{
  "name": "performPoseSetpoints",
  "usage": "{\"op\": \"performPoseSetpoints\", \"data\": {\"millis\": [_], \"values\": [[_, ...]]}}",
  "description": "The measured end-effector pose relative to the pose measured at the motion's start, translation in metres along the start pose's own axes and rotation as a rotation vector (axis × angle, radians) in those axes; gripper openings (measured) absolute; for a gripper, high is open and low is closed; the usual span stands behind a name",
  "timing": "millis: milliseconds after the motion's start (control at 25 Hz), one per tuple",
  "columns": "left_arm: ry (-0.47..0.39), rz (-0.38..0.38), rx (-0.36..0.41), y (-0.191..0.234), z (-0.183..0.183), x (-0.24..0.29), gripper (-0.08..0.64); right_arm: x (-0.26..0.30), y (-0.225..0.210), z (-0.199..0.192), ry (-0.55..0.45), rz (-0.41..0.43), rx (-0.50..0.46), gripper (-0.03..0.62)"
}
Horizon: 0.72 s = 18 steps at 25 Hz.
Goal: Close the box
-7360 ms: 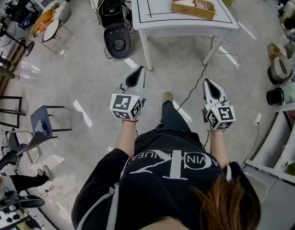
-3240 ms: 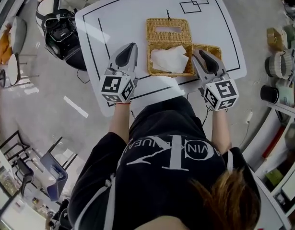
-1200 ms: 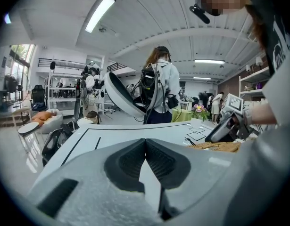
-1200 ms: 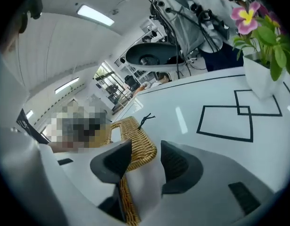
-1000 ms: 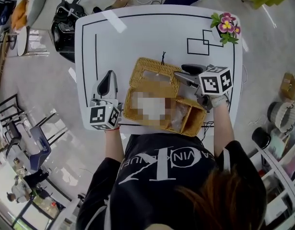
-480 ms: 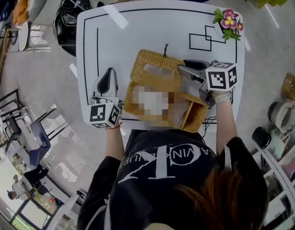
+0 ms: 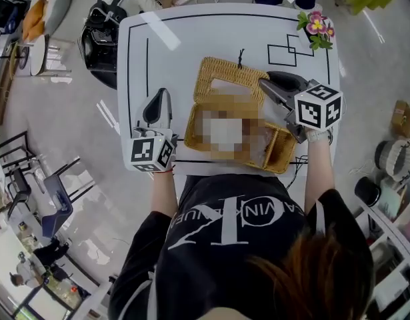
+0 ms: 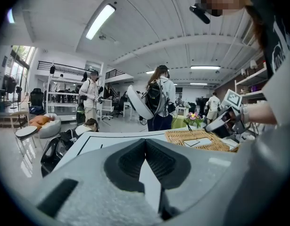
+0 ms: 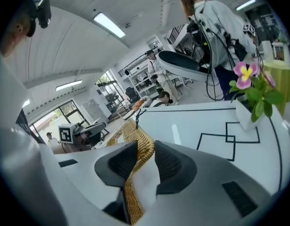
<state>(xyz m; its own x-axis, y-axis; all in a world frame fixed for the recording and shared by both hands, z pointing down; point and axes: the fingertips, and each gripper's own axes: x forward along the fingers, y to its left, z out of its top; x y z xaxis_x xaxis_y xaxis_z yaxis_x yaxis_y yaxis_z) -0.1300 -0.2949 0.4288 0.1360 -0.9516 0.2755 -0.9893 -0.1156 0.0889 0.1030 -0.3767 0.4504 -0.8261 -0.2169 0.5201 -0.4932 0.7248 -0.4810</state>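
Right hand-held gripper closing on half-raised lid

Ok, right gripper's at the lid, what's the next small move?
Probably swing the lid up and over toward the person. The right gripper, whose jaws have just been closing, pinches its rim, and the lid is folded back behind the open box.

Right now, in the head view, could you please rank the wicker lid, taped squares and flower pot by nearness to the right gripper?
1. wicker lid, in the right gripper's jaws.
2. taped squares, just beyond.
3. flower pot, far corner.
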Motion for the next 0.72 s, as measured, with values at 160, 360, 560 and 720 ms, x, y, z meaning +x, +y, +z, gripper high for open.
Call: {"op": "performPoseSetpoints", "data": {"millis": [160, 360, 560, 720], "values": [[-0.043, -0.049, 0.004, -0.003, 0.012, -0.006, 0.011, -0.012, 0.017, 0.010, -0.020, -0.109, -0.121, 0.109], [-0.077, -0.111, 0.011, -0.008, 0.022, -0.014, 0.011, -0.024, 0.039, 0.017, -0.038, -0.213, -0.252, 0.104], [-0.104, -0.158, 0.005, -0.011, 0.026, -0.022, 0.011, -0.037, 0.063, 0.019, -0.054, -0.297, -0.384, 0.100], [-0.119, -0.200, 0.005, -0.019, 0.027, -0.025, 0.011, -0.044, 0.078, 0.020, -0.089, -0.341, -0.427, 0.089]]}}
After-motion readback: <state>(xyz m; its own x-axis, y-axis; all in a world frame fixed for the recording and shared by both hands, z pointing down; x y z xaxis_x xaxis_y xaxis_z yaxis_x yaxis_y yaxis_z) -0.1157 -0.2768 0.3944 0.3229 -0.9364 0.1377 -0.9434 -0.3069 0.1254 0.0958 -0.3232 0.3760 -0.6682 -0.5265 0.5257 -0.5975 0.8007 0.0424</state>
